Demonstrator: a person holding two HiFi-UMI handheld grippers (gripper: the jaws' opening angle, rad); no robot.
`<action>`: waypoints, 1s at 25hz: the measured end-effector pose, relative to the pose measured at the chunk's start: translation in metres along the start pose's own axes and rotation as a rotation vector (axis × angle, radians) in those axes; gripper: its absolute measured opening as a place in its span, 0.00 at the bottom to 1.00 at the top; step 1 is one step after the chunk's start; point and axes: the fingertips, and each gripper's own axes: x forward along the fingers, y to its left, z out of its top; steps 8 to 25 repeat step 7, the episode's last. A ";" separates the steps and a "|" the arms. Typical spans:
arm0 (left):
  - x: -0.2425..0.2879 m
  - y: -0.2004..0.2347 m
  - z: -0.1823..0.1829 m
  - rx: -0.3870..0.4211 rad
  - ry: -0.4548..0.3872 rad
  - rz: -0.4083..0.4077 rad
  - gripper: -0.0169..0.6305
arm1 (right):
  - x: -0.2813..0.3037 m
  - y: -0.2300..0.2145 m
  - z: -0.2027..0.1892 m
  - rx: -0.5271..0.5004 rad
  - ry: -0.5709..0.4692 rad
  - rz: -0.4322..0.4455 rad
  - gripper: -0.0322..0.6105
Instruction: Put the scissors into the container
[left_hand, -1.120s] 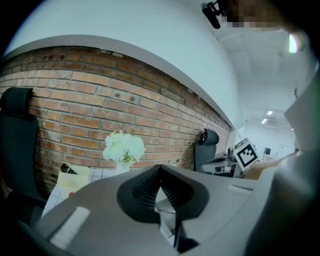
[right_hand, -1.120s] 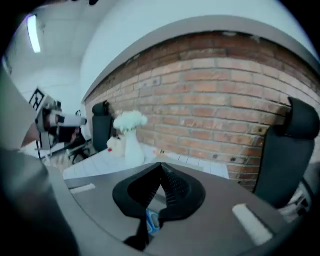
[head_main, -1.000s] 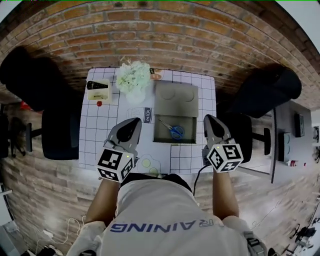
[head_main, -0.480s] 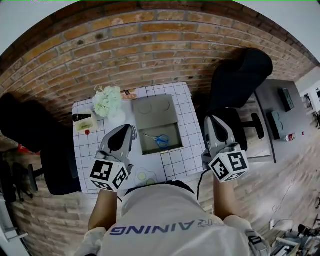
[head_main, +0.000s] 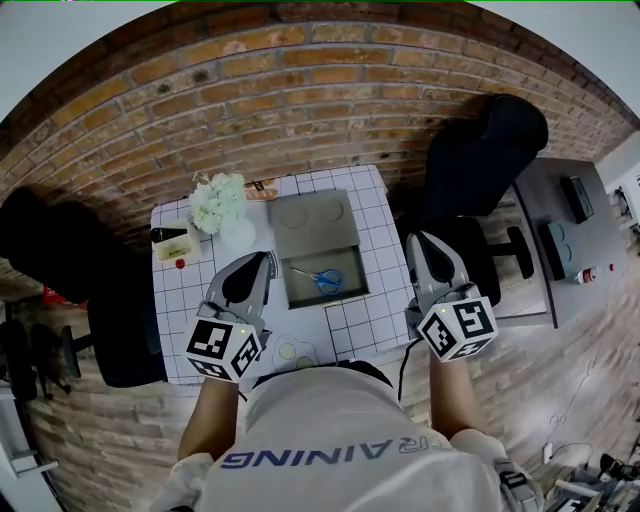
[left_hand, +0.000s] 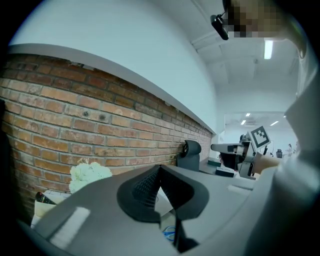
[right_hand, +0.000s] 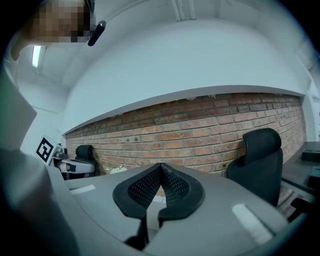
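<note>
In the head view, a table (head_main: 365, 318) with a grid-patterned cover sits in the middle of the frame against a curved brick wall (head_main: 300, 90). A grey container (head_main: 304, 292) stands open at the centre of the table, and the scissors (head_main: 322, 279), with blue handles, lie inside it. White flowers (head_main: 218, 200) and a small box (head_main: 172, 240) are at the table's upper left. The left gripper (head_main: 266, 257) is at the lower left of the container and the right gripper (head_main: 418, 238) is to its right, past the table's edge; both are raised and clear of the container. Black chairs (head_main: 485, 150) stand at either side.

In the left gripper view, the two jaws meet at their tips, with nothing between them. The blue scissor handles show low in the frame below the jaws, the flowers are at lower left, and the right gripper's marker cube (left_hand: 260, 135) is at the right.

In the right gripper view, the jaws are likewise pressed together and empty. A black chair stands at the right, before the brick wall.
</note>
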 end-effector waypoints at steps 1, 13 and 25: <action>-0.001 0.001 -0.001 -0.001 0.001 0.003 0.02 | 0.001 0.002 -0.001 -0.002 0.005 0.006 0.07; -0.008 0.004 -0.005 -0.018 0.001 0.012 0.02 | 0.004 0.009 -0.006 0.003 0.002 0.025 0.07; -0.008 0.004 -0.005 -0.018 0.001 0.012 0.02 | 0.004 0.009 -0.006 0.003 0.002 0.025 0.07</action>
